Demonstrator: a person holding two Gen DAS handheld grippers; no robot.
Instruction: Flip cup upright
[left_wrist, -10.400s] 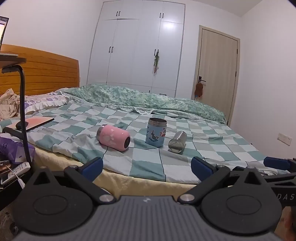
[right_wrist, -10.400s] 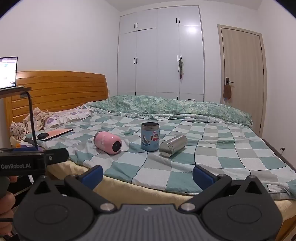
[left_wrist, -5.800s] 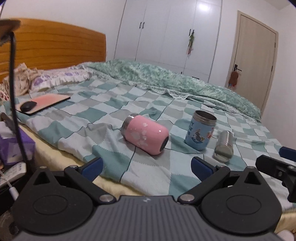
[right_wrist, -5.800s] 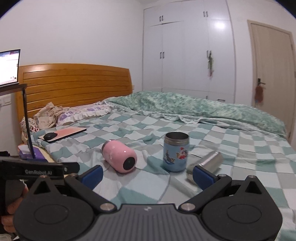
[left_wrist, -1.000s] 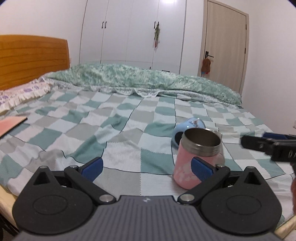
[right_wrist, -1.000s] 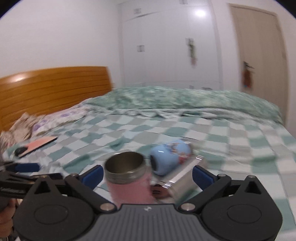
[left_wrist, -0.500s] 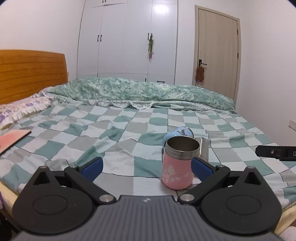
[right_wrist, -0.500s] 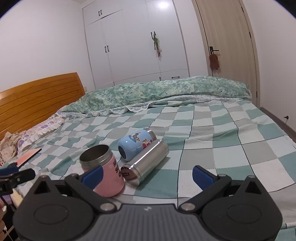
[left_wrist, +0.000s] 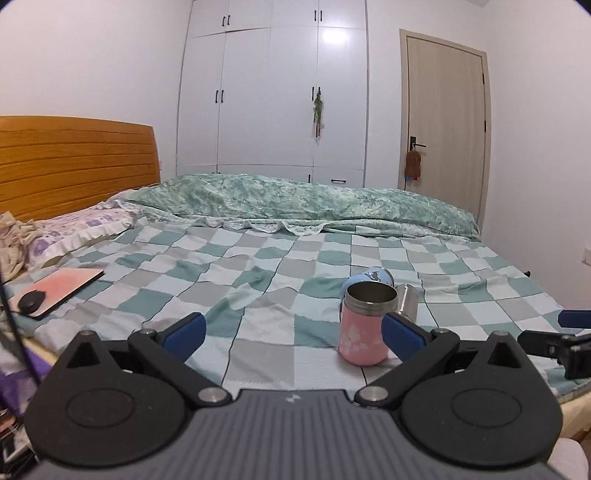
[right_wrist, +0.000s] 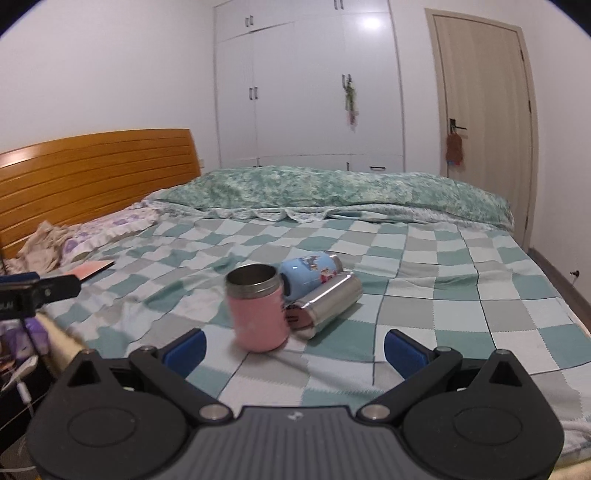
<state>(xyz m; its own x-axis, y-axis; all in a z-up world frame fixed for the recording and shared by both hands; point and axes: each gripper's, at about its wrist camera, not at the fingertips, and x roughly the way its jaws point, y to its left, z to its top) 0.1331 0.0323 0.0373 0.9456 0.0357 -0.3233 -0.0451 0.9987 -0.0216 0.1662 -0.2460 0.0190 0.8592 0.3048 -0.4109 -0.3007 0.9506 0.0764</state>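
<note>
A pink cup (left_wrist: 364, 325) stands upright, mouth up, on the checked bedspread; it also shows in the right wrist view (right_wrist: 257, 308). A blue cartoon cup (right_wrist: 308, 275) lies on its side behind it, partly hidden in the left wrist view (left_wrist: 373, 275). A steel cup (right_wrist: 327, 304) lies on its side beside both. My left gripper (left_wrist: 291, 334) is open and empty, short of the pink cup. My right gripper (right_wrist: 293, 349) is open and empty, in front of the cups.
The bed (left_wrist: 207, 295) has a wooden headboard (left_wrist: 74, 162), a folded green quilt (left_wrist: 295, 203) at the far side, and a pink pad with a mouse (left_wrist: 59, 288) at the left. A wardrobe and a door stand behind.
Both grippers have drawn back from the cups over the last second. The pink cup stays upright; the blue cup, upright earlier, lies on its side.
</note>
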